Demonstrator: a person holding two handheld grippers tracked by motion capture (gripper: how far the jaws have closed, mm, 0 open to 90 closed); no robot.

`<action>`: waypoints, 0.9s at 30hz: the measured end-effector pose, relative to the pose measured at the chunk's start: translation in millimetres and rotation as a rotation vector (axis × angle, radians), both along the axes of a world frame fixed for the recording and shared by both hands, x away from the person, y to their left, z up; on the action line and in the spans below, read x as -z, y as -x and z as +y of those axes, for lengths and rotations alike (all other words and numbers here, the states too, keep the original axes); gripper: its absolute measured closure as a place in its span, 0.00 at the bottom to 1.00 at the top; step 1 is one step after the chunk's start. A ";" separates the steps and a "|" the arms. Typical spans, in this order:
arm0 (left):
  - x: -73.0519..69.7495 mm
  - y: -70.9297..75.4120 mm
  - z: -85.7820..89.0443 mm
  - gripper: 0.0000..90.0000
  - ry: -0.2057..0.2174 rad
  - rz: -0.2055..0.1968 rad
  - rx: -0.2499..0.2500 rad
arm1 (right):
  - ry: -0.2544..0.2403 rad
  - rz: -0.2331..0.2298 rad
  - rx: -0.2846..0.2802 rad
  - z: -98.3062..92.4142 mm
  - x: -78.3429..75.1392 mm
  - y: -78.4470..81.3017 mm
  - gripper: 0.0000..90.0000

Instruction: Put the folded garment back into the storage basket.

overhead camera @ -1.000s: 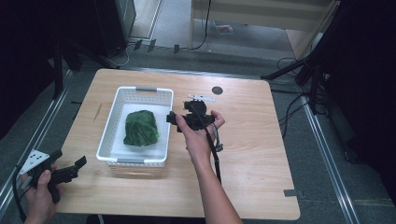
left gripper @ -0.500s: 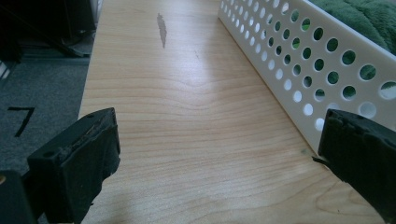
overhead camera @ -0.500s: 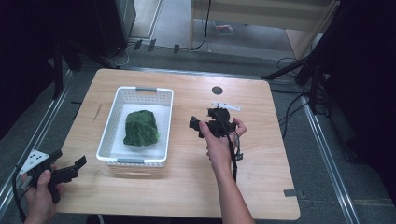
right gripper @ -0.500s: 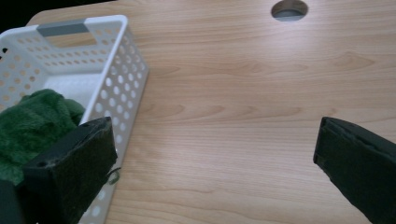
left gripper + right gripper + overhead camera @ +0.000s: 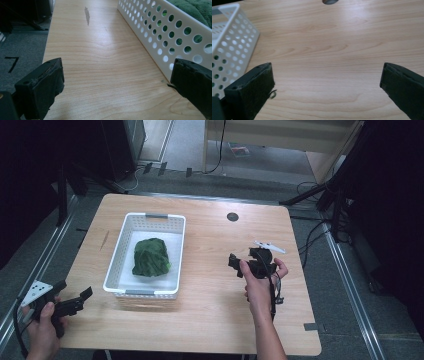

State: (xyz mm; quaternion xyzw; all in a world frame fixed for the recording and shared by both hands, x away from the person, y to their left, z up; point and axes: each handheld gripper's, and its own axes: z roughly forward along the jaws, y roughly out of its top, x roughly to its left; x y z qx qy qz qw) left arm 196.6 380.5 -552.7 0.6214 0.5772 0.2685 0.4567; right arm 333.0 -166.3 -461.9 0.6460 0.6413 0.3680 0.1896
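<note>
- High view: your right gripper (image 5: 234,261) hangs over bare worktop (image 5: 215,320), well apart from the white perforated basket (image 5: 116,270). The green cloth (image 5: 151,257) lies bunched inside it, mid-floor. Your left gripper (image 5: 82,297) sits at the worktop's near-left corner, just beside the basket's near end.
- Left gripper view: jaws spread wide, nothing between them; the basket wall (image 5: 160,37) runs close past one jaw. Swing inward carelessly and you would likely knock the basket askew.
- Right gripper view: jaws spread, empty, over wood grain. Reaching back low, you risk catching the basket rim (image 5: 227,10) rather than clearing it.
</note>
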 end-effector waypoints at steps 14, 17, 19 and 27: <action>0.1 -0.1 -0.1 0.00 0.003 -0.001 -0.003 | 0.027 0.006 0.043 -50.8 25.0 19.0 0.00; 0.1 -0.1 0.0 0.00 0.003 -0.001 -0.005 | 0.021 0.012 0.057 -60.4 30.6 23.7 0.00; 0.1 0.0 0.0 0.00 0.003 -0.001 -0.006 | 0.019 0.009 0.061 -66.9 35.2 26.8 0.00; 0.1 0.0 0.1 0.00 0.003 -0.002 -0.007 | 0.019 0.015 0.083 -93.5 51.7 40.8 0.00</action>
